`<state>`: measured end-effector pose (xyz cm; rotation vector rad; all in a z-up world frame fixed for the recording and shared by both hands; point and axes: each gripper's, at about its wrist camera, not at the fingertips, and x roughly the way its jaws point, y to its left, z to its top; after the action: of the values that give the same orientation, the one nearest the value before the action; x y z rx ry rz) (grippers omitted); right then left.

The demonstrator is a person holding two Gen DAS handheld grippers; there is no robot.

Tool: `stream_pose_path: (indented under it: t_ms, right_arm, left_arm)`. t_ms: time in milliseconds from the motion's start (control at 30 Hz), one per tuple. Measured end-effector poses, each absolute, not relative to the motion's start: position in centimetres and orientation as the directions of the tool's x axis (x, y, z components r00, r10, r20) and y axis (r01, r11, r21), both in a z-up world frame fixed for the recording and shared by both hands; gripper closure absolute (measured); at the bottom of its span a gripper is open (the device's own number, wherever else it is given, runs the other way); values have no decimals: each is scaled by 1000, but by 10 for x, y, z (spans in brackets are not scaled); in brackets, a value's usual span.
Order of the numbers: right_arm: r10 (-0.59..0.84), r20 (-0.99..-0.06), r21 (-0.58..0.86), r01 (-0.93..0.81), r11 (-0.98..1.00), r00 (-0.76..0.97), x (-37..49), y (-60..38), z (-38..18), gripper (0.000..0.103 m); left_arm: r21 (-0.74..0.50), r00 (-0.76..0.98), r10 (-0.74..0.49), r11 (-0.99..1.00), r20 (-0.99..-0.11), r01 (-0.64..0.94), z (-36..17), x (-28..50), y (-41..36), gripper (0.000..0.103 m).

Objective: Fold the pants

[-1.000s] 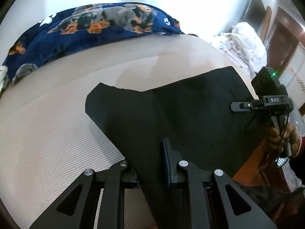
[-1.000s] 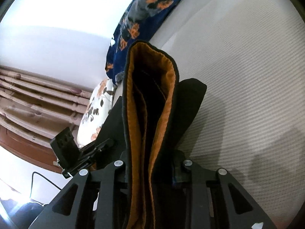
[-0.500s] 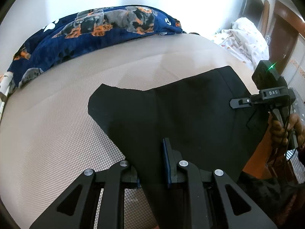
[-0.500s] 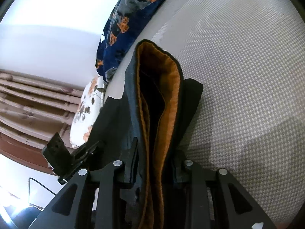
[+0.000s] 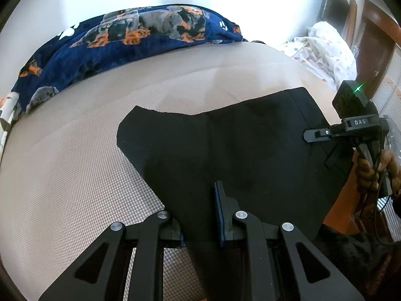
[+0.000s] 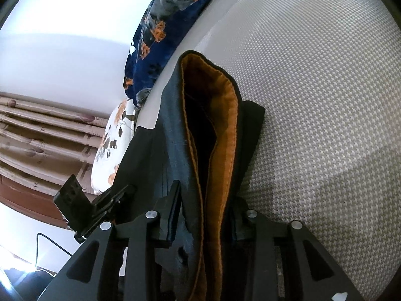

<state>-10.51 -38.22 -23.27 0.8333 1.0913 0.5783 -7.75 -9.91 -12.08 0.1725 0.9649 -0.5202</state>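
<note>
Black pants (image 5: 225, 145) lie spread over a beige woven bed surface (image 5: 75, 175). My left gripper (image 5: 200, 215) is shut on the near edge of the pants; the cloth runs between its fingers. My right gripper (image 6: 205, 213) grips the waistband end of the pants (image 6: 175, 125), where the orange lining (image 6: 225, 130) shows. The cloth fills the gap between its jaws. In the left wrist view the right gripper (image 5: 351, 128) is at the pants' right edge. The left gripper (image 6: 82, 205) shows at the left of the right wrist view.
A navy blanket with dog prints (image 5: 125, 37) lies along the far edge of the bed. A white patterned quilt (image 5: 328, 47) is at the far right, by a wooden door. A floral pillow (image 6: 112, 140) and pleated curtains (image 6: 37, 125) are beside the bed.
Both grippers have lowered and moved the pants toward the bed; the waistband end now lies lower and closer to the surface. The right jaws look slightly wider apart than before.
</note>
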Motion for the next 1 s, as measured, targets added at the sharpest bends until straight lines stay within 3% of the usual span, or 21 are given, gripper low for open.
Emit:
stream_pose_path:
  t_ms: [833,1000]
  right_arm:
    - [758,-535,816,-4,578,372,-106,-381,-232,75]
    - [762,-534,820,3,573,367,-105,-380,-233,74]
  left_arm:
    - [-127,420,-354,868,-836,479,-128,-72,-89,84]
    - [-158,383,-359,871,-851,465,-134,-69,-85,79]
